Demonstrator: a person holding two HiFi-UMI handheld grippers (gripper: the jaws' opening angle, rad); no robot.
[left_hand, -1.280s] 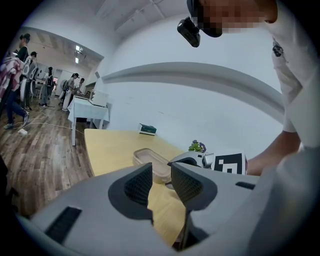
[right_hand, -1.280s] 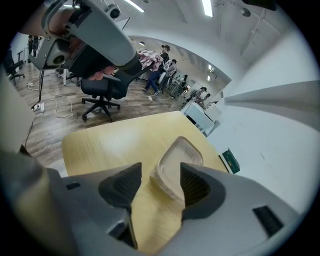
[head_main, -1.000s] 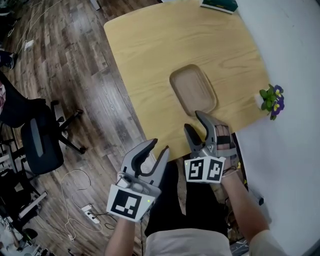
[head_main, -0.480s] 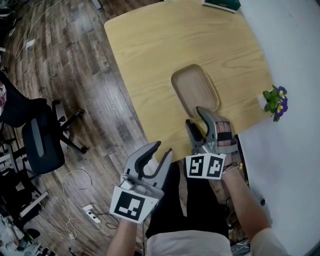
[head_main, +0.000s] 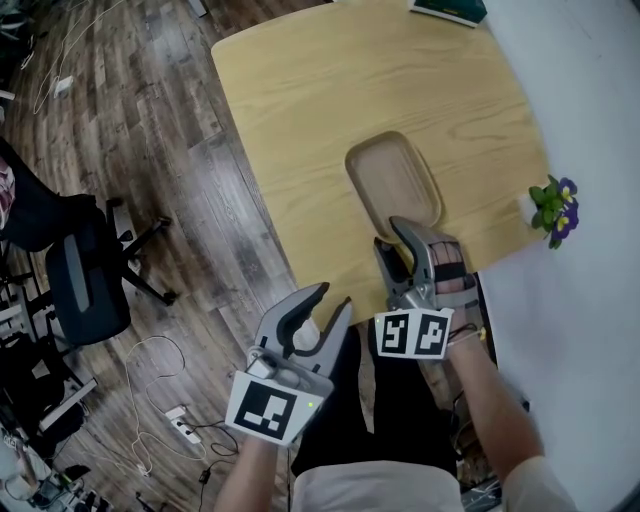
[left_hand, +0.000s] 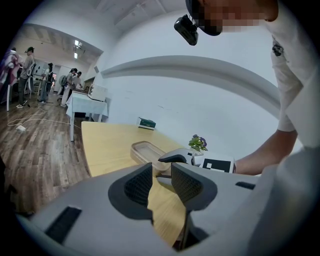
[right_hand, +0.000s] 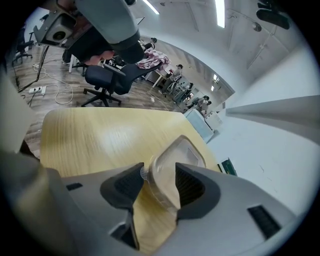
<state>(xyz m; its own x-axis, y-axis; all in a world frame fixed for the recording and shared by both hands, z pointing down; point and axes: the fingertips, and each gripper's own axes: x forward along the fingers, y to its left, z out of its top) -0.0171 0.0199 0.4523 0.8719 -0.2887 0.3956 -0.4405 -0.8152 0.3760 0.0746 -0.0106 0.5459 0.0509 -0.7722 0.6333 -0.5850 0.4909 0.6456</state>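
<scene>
At the table (head_main: 330, 90) edge, right tongs (head_main: 390, 236) face the tray (head_main: 392, 180).

Table (head_main: 320, 90): in front of you is a light wooden top with rounded corners, standing on a dark plank floor (head_main: 150, 130).
Tray (head_main: 394, 178): a shallow wooden tray lies flat just off the top's centre toward 5 o'clock, one short end toward your near edge.
Green box (head_main: 447, 9): lies at the far corner, at 1 o'clock, well apart from the tray.
Plant (head_main: 553, 203): a small purple-flowered plant sits at the 4 o'clock edge by the wall. You cannot tell whether it stands on the top.
Floor: an office chair (head_main: 85, 285) stands at 8 o'clock from the table.
</scene>
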